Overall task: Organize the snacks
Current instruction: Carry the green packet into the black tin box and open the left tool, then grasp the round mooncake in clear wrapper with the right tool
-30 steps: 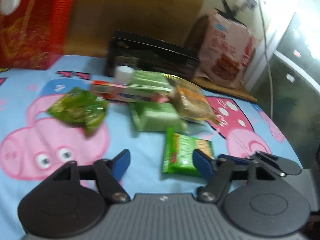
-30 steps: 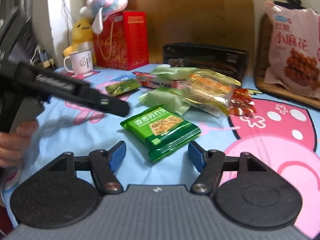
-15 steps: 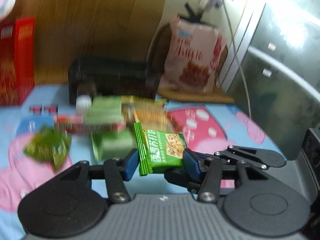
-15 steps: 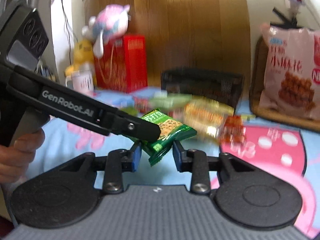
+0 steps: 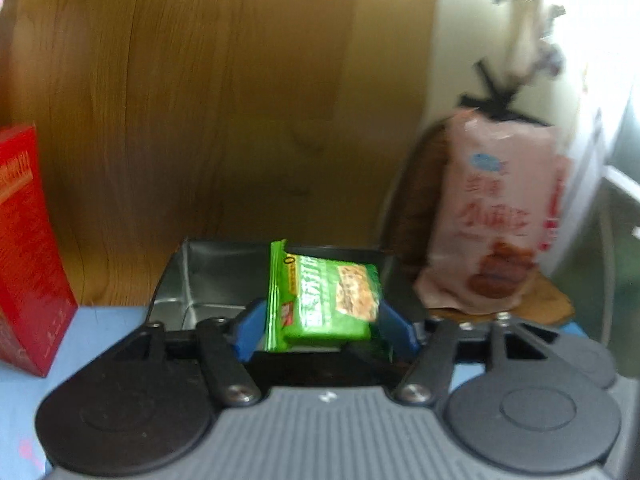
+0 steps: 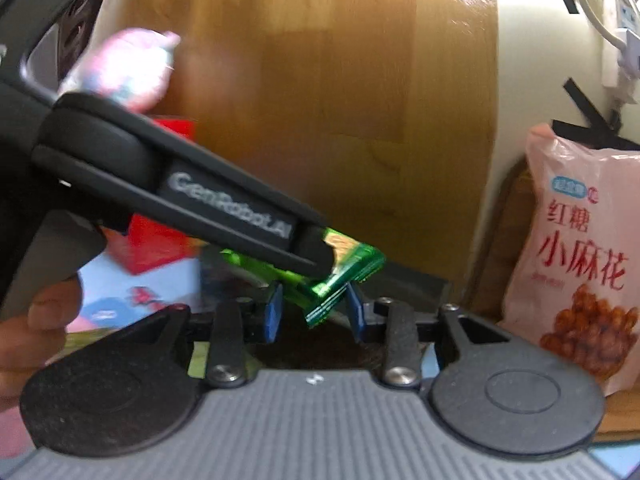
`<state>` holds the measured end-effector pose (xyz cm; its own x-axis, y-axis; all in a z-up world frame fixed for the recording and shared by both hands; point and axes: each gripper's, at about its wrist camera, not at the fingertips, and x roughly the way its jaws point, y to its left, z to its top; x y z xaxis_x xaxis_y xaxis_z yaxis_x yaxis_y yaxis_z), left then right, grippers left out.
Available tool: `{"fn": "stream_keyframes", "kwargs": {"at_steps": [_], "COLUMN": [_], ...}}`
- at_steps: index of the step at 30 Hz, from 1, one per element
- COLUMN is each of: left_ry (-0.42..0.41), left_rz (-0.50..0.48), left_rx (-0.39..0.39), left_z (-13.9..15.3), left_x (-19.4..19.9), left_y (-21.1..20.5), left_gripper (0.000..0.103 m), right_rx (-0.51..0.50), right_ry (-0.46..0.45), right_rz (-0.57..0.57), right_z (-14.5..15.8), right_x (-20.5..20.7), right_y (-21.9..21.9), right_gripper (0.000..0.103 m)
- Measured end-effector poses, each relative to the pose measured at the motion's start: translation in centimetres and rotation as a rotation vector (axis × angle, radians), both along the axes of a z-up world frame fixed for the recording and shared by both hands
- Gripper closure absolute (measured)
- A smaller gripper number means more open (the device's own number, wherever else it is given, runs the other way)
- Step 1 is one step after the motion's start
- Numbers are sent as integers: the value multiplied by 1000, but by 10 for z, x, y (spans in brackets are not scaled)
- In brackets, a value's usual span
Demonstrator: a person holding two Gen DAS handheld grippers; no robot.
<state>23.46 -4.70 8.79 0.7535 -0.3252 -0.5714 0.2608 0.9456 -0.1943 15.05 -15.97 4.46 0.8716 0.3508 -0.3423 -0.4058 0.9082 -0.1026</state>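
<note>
A green cracker packet point(image 5: 328, 300) hangs over the open black tin point(image 5: 200, 280) with a silvery inside, at the foot of the wooden wall. My left gripper point(image 5: 322, 326) has the packet between its blue pads; its jaws are opening and both pads stand just off the packet's sides. In the right wrist view the same packet point(image 6: 352, 264) is tilted, its lower end pinched between the pads of my right gripper point(image 6: 315, 312). The left gripper's black finger point(image 6: 224, 208) crosses over the packet from the left. The tin's rim point(image 6: 412, 280) shows behind.
A red box point(image 5: 24, 248) stands at the left on the blue cartoon cloth point(image 5: 100, 328). A large pink snack bag point(image 6: 580, 248) leans at the right on a wooden board. A plush toy point(image 6: 120, 64) sits atop the red box. A hand point(image 6: 36, 332) holds the left gripper.
The green packet left the cloth: both grippers closed on it, lifted it and carried it back over the black tin. The left jaws have since widened.
</note>
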Motion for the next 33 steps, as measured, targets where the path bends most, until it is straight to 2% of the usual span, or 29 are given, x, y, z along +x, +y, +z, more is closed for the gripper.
{"fn": "stream_keyframes", "kwargs": {"at_steps": [2,4,7,10,13,15,17,18,21,24,26,29,33], "left_ry": [21,-17,-58,33,146,150,169,172,148,136,108,35,29], "left_rz": [34,74,195,289,275,257,222,231,247,241,270,299,221], "left_rx": [-22,-60,-73,-49,-71,-96,-154,-145,-89,-105,-89,-103,-175], "left_z": [-6,-4,-3,-12,-33,-41,-41,-39,-35,-36,-29,-15,-21], "left_x": [5,-3,-5,13,30,31,28,24,12,7,-2,-35,-87], "left_y": [8,28,63,81,84,82,79,74,57,61,70,90,106], "left_gripper": [38,37,33,33,38,38,39,39,36,35,26,25,25], "right_rx": [34,136,218,302,420,483,542,557,515,474,462,468,520], "right_ry": [24,48,71,152,248,309,369,394,397,400,387,335,401], "right_rz": [-51,-56,-88,-124,-144,-123,-91,-79,-91,-83,-76,-57,17], "right_z": [-4,-3,-4,-7,-11,-16,-20,-19,-12,-8,-3,8,-4], "right_x": [7,2,-10,-6,9,16,23,30,30,31,24,-6,-54], "right_y": [-7,-27,-56,-82,-98,-101,-105,-100,-95,-94,-93,-94,-102], "right_gripper": [63,61,57,54,53,50,49,45,45,45,45,45,45]}}
